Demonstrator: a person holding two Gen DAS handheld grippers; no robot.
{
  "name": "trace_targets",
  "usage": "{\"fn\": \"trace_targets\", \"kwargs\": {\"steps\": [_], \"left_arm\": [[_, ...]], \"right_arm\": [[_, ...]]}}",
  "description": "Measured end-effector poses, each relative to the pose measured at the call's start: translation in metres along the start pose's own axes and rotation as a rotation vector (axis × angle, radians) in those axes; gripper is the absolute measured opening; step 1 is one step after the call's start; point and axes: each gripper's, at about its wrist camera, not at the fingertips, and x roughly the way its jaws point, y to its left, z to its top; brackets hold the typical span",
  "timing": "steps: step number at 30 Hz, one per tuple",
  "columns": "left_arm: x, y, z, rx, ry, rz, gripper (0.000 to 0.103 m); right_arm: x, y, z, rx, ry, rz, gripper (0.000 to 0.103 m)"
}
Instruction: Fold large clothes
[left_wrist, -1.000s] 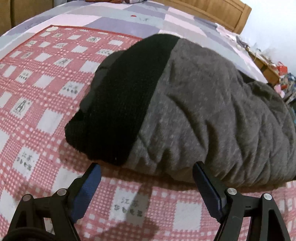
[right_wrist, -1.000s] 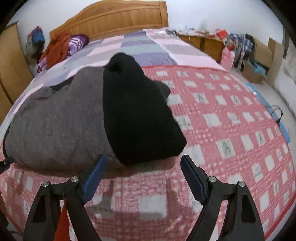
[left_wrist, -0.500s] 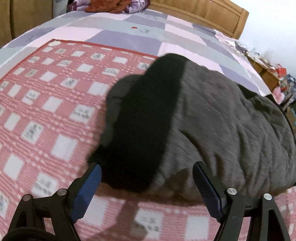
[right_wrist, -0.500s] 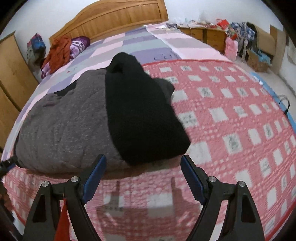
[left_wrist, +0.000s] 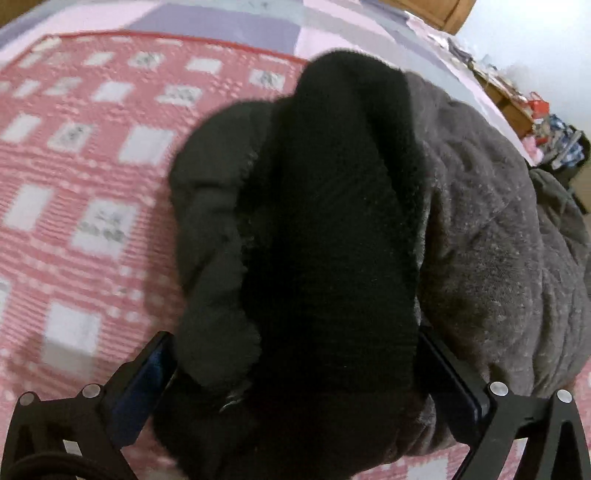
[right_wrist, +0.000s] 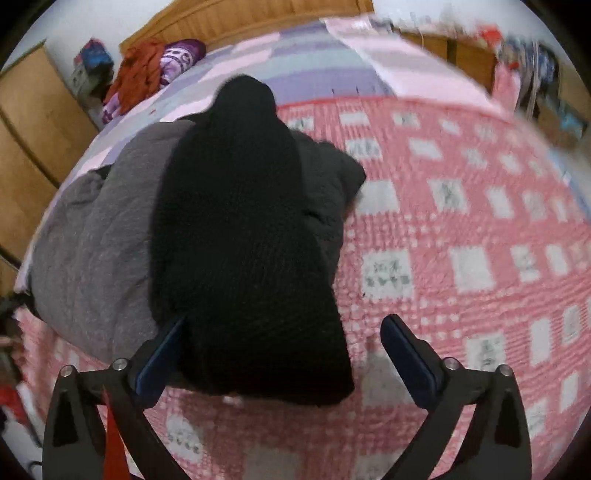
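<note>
A bulky grey fleece garment (left_wrist: 498, 240) with a black knit band (left_wrist: 332, 221) lies bunched on a red-and-white checked blanket (left_wrist: 74, 184). My left gripper (left_wrist: 293, 334) is low over the near edge. Its jaws are opening, and the black band fills the space between them. In the right wrist view the same black band (right_wrist: 240, 221) sits beside the grey fleece (right_wrist: 96, 251). My right gripper (right_wrist: 286, 319) straddles the band's near corner, its jaws opening. The fabric touches the left finger (right_wrist: 159, 354), and blanket shows before the right one.
The blanket (right_wrist: 480, 240) covers a bed with a pastel patchwork sheet (right_wrist: 295, 66) and a wooden headboard (right_wrist: 240, 18). Orange and purple clothes (right_wrist: 147, 74) are piled by the headboard. A wooden wardrobe (right_wrist: 29, 140) stands on the left, cluttered cabinets (right_wrist: 461, 55) on the right.
Both grippers have moved forward and down onto the garment's near edge. The black band, earlier ahead of the fingertips, now lies between both pairs of jaws, which stand wider.
</note>
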Motion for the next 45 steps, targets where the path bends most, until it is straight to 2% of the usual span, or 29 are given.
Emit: {"fn": "trace_targets", "kwargs": {"steps": [3,4,5,6,7,8,9,10,13,18,22,32,37,42,45], "left_arm": [[0.013,0.000,0.001,-0.010,0.034,-0.041,0.101],[0.012,-0.005,0.001,0.019,0.024,-0.048,0.090],[0.011,-0.010,0.001,0.046,0.015,-0.029,0.084],[0.004,-0.021,0.000,0.093,-0.008,-0.027,0.070],[0.000,-0.027,0.000,0.113,-0.018,-0.013,0.061],[-0.005,-0.032,-0.003,0.131,-0.029,0.000,0.055],[-0.009,-0.032,-0.004,0.128,-0.034,-0.001,0.053],[-0.013,-0.029,-0.005,0.115,-0.036,-0.008,0.049],[-0.026,-0.025,-0.005,0.073,-0.053,-0.032,0.044],[-0.048,-0.024,-0.004,0.055,-0.081,-0.063,0.041],[-0.065,-0.016,-0.013,0.070,-0.076,-0.064,0.041],[-0.122,0.015,-0.083,0.079,-0.021,-0.030,0.041],[-0.149,0.031,-0.123,0.086,0.019,-0.022,0.041],[-0.141,0.046,-0.144,0.106,0.038,0.003,0.044],[-0.127,0.052,-0.145,0.112,0.022,0.019,0.055]], "right_arm": [[0.016,-0.005,0.000,0.049,0.051,0.056,0.103],[0.020,-0.005,0.000,0.065,0.063,0.073,0.103],[0.024,-0.005,0.002,0.088,0.079,0.102,0.103],[0.025,-0.004,0.003,0.086,0.079,0.115,0.098],[0.023,0.000,0.004,0.067,0.071,0.142,0.077],[0.019,0.007,0.003,0.037,0.062,0.140,0.074],[0.015,0.011,0.002,0.014,0.053,0.136,0.064],[0.010,0.015,0.001,-0.005,0.044,0.130,0.059],[-0.002,0.022,-0.001,-0.017,0.016,0.110,0.052],[-0.023,0.029,-0.001,-0.019,-0.033,0.118,0.046],[-0.039,0.031,-0.010,-0.026,-0.028,0.148,0.046],[-0.068,0.061,-0.088,-0.037,0.042,0.193,0.046],[-0.094,0.080,-0.140,-0.024,0.086,0.211,0.046],[-0.103,0.092,-0.186,-0.012,0.122,0.170,0.046],[-0.093,0.093,-0.199,0.007,0.108,0.120,0.047]]}}
